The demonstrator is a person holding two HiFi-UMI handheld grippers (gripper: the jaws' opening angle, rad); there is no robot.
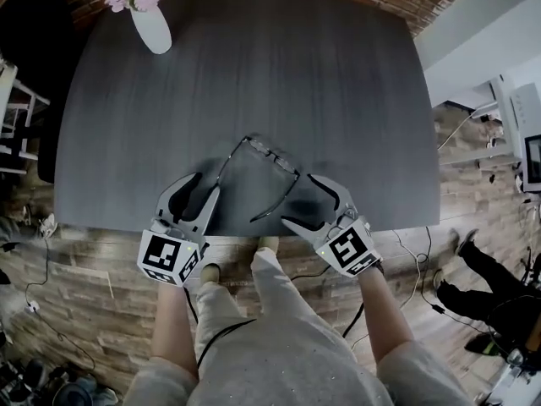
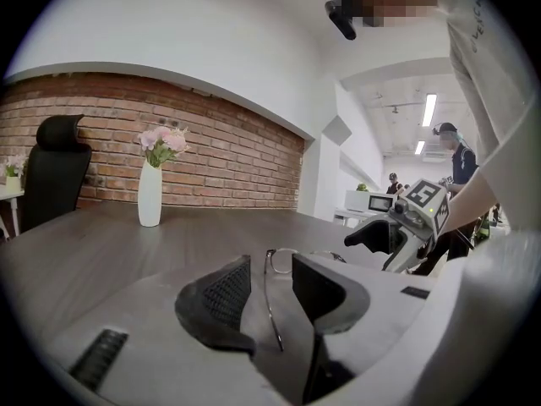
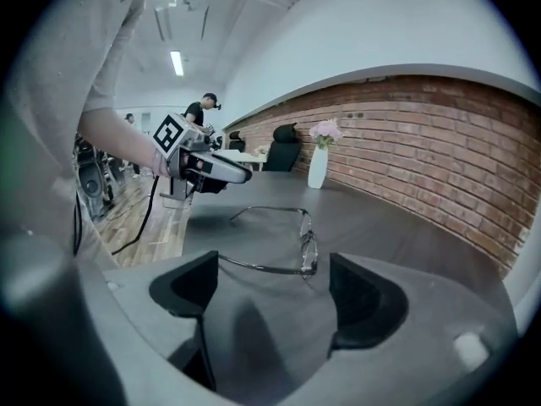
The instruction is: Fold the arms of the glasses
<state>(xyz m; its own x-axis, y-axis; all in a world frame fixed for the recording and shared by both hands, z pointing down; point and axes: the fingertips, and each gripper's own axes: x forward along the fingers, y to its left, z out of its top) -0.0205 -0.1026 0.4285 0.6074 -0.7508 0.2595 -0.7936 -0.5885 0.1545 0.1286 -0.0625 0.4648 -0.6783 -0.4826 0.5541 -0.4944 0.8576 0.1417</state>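
Thin-framed glasses lie on the dark table near its front edge, both arms spread open and pointing toward me. My left gripper is open at the tip of the left arm. In the left gripper view that arm runs between the two pads without touching either. My right gripper stands wide open around the end of the right arm. In the right gripper view the glasses lie just beyond the jaws, with the arm crossing the gap between them.
A white vase with pink flowers stands at the table's far left corner. The table's front edge runs just under both grippers. A black chair stands by the brick wall. Cables lie on the wooden floor to the right.
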